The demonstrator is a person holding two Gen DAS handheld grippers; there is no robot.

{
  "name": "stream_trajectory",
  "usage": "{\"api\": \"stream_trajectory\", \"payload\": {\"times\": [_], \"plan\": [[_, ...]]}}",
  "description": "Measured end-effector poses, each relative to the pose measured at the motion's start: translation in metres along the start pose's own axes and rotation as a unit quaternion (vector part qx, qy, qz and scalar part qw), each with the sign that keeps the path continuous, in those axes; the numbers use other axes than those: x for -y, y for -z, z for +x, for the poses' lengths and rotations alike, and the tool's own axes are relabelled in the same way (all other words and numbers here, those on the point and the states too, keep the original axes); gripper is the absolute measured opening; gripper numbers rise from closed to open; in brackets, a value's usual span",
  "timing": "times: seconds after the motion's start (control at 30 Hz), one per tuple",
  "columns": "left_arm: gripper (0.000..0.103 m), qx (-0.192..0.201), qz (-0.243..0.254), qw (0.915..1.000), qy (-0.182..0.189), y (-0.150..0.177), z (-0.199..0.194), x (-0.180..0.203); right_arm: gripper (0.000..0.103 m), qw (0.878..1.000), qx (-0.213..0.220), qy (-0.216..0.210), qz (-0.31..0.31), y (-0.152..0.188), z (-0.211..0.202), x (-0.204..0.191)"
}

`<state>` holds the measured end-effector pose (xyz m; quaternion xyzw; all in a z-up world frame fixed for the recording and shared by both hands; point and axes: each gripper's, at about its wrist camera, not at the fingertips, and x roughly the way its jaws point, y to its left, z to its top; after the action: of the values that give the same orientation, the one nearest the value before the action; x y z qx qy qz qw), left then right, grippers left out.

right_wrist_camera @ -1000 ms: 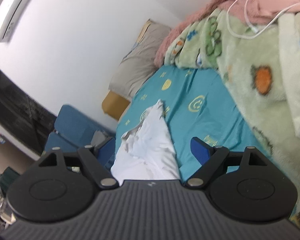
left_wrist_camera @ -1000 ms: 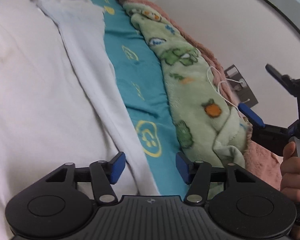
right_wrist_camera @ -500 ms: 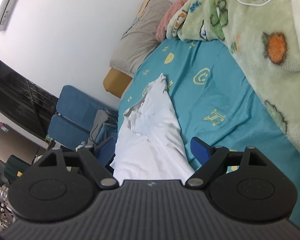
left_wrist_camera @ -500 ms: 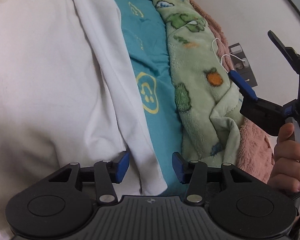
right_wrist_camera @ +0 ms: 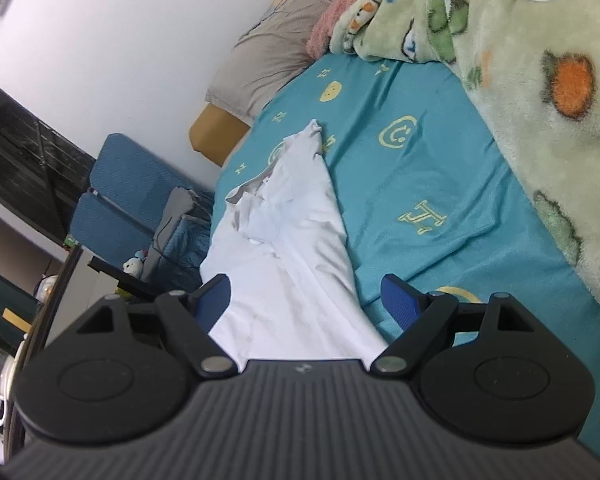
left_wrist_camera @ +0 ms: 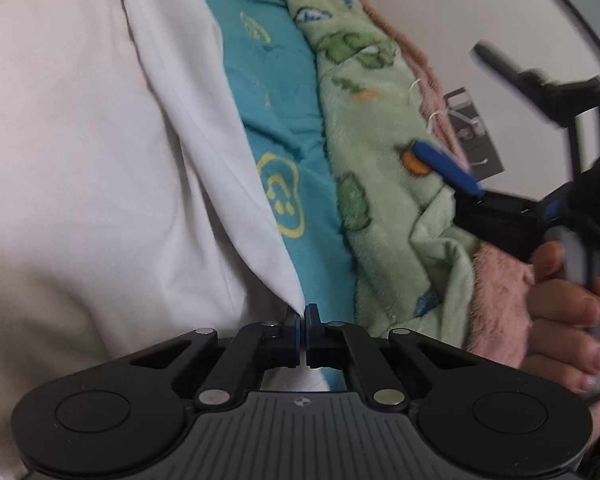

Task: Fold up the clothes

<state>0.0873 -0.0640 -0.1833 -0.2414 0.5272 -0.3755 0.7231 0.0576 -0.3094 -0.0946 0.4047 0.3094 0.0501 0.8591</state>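
A white garment (left_wrist_camera: 100,168) lies on the teal bed sheet (left_wrist_camera: 268,92). My left gripper (left_wrist_camera: 301,318) is shut on the garment's near corner, where the folded edge runs to a point. In the right wrist view the same garment (right_wrist_camera: 300,264) stretches away across the sheet (right_wrist_camera: 420,168) with a crumpled far end. My right gripper (right_wrist_camera: 306,296) is open and empty, held above the garment's near part. It also shows in the left wrist view (left_wrist_camera: 500,128) at the right, in a hand.
A green patterned fleece blanket (right_wrist_camera: 548,80) and a pink blanket (left_wrist_camera: 496,288) are heaped along the wall side of the bed. A grey pillow (right_wrist_camera: 276,52) lies at the bed's head. Blue chairs (right_wrist_camera: 128,208) stand beside the bed.
My left gripper has closed on the garment's corner; it was open before. My right gripper has tipped further down toward the bed and stays open.
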Motion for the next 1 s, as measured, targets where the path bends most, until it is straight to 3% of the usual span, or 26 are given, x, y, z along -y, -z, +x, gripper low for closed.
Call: {"api": "stream_trajectory", "payload": {"times": [0.13, 0.3, 0.4, 0.5, 0.57, 0.63, 0.7, 0.77, 0.87, 1.0], "plan": [[0.002, 0.024, -0.005, 0.9996, 0.01, -0.001, -0.035, 0.013, 0.085, 1.0, 0.006, 0.008, -0.001, 0.001, -0.003, 0.001], [0.002, 0.04, -0.032, 0.9987, -0.005, 0.006, -0.078, 0.008, 0.085, 1.0, 0.004, 0.013, -0.004, 0.003, -0.002, -0.001], [0.002, 0.028, -0.037, 0.9965, -0.069, 0.012, -0.094, -0.003, 0.085, 1.0, 0.003, 0.014, -0.005, 0.004, -0.002, -0.001], [0.002, 0.008, -0.019, 0.9867, -0.161, 0.016, -0.087, -0.011, 0.085, 1.0, 0.002, 0.015, -0.007, 0.005, -0.001, -0.003], [0.002, -0.009, -0.024, 0.9804, -0.195, 0.017, -0.079, -0.02, 0.085, 1.0, 0.002, 0.017, -0.012, 0.006, -0.001, -0.004], [0.005, -0.02, -0.023, 0.9783, -0.205, 0.014, -0.076, -0.023, 0.085, 0.999, 0.003, 0.024, -0.024, 0.007, -0.001, -0.007], [0.016, -0.015, -0.028, 0.981, -0.192, 0.009, -0.078, -0.022, 0.085, 0.999, 0.005, 0.034, -0.038, 0.009, -0.001, -0.01], [0.041, -0.002, -0.039, 0.9839, -0.174, 0.001, -0.084, -0.023, 0.085, 0.998, 0.007, 0.04, -0.047, 0.011, -0.001, -0.013], [0.055, 0.026, -0.062, 0.9849, -0.16, -0.022, -0.094, -0.033, 0.085, 0.997, 0.012, 0.047, -0.06, 0.012, 0.002, -0.018], [0.059, 0.073, -0.087, 0.9786, -0.172, -0.078, -0.093, -0.058, 0.085, 0.995, 0.018, 0.061, -0.079, 0.011, 0.014, -0.024]]}}
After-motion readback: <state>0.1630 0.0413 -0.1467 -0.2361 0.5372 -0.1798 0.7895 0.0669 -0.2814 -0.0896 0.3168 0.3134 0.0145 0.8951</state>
